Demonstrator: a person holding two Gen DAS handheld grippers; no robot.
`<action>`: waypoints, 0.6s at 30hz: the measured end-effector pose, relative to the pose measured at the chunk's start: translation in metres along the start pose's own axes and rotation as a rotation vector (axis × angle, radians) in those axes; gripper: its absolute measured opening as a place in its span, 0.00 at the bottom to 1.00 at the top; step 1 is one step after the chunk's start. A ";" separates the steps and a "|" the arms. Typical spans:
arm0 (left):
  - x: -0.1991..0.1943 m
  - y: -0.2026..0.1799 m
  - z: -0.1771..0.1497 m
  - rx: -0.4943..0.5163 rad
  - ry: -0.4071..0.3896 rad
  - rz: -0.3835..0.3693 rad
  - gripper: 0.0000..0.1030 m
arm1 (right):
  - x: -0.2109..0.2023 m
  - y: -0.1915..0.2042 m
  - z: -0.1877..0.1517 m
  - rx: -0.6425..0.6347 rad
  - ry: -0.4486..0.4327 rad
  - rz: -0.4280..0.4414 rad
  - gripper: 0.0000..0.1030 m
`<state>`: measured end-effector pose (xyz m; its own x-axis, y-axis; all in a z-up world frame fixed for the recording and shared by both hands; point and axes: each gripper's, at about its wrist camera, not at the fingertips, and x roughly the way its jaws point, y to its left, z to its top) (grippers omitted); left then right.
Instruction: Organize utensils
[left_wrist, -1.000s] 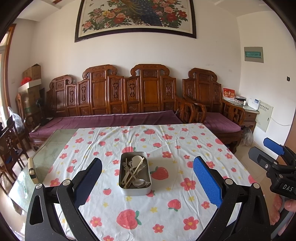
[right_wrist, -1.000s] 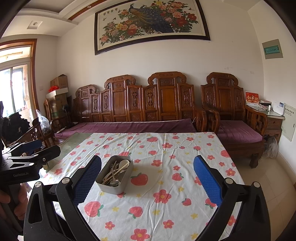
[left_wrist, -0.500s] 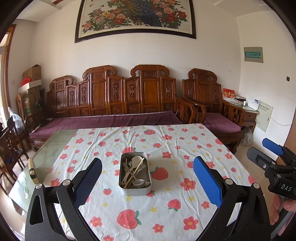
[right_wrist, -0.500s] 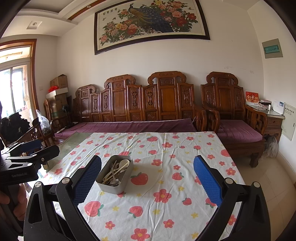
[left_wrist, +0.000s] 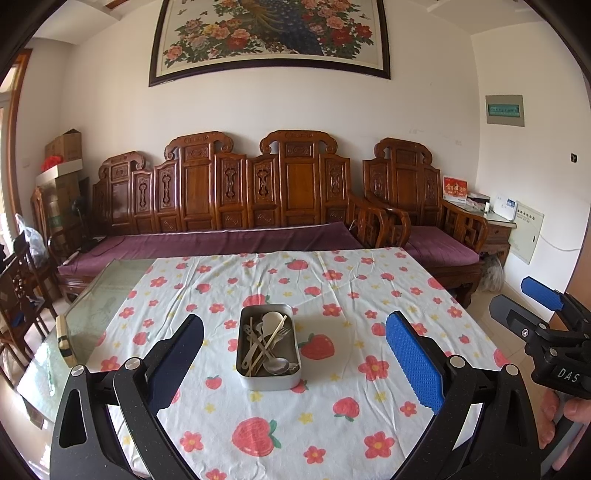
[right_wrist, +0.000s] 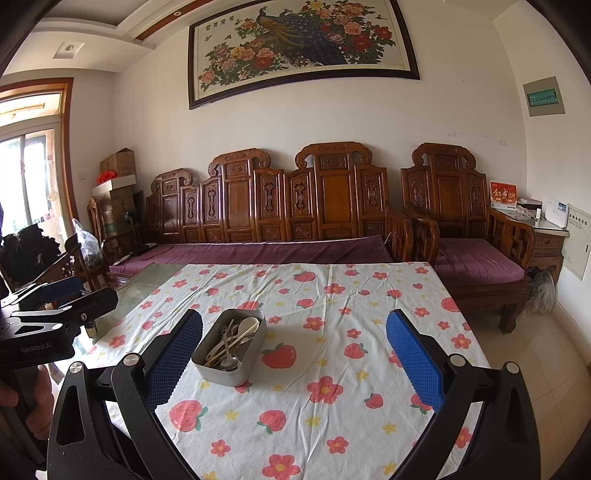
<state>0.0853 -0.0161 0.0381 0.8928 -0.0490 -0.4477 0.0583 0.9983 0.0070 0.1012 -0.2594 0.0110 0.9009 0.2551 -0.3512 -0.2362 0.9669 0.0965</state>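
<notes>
A rectangular metal tin (left_wrist: 268, 382) (right_wrist: 225, 373) sits in the middle of the table on a flower-and-strawberry cloth (left_wrist: 332, 369). Inside it lie several utensils (left_wrist: 266, 345) (right_wrist: 232, 341): pale spoons, metal forks and a metal spoon, jumbled together. My left gripper (left_wrist: 294, 363) hovers open above the near edge, the tin between and beyond its blue pads. My right gripper (right_wrist: 294, 363) is open too, holding nothing, with the tin just inside its left pad. Each gripper shows at the edge of the other's view: the right gripper (left_wrist: 546, 314), the left gripper (right_wrist: 55, 299).
The table's left part is bare glass (left_wrist: 92, 314) with a small wooden block (left_wrist: 65, 341) near its edge. A carved wooden sofa (left_wrist: 229, 206) with purple cushions stands behind, an armchair (left_wrist: 417, 218) at right. Dark chairs (left_wrist: 18, 288) stand at far left.
Hardly anything differs; the right gripper has drifted very slightly in the left wrist view. The tin and utensils have not moved.
</notes>
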 end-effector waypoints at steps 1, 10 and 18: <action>-0.001 0.000 0.001 0.000 -0.001 -0.001 0.92 | 0.000 0.000 0.000 0.000 0.001 0.000 0.97; -0.002 -0.001 0.001 0.000 -0.002 -0.001 0.92 | 0.000 0.000 0.000 0.001 0.001 0.000 0.97; -0.003 -0.001 0.007 -0.008 -0.002 -0.001 0.92 | 0.001 0.000 0.000 0.001 0.001 0.000 0.97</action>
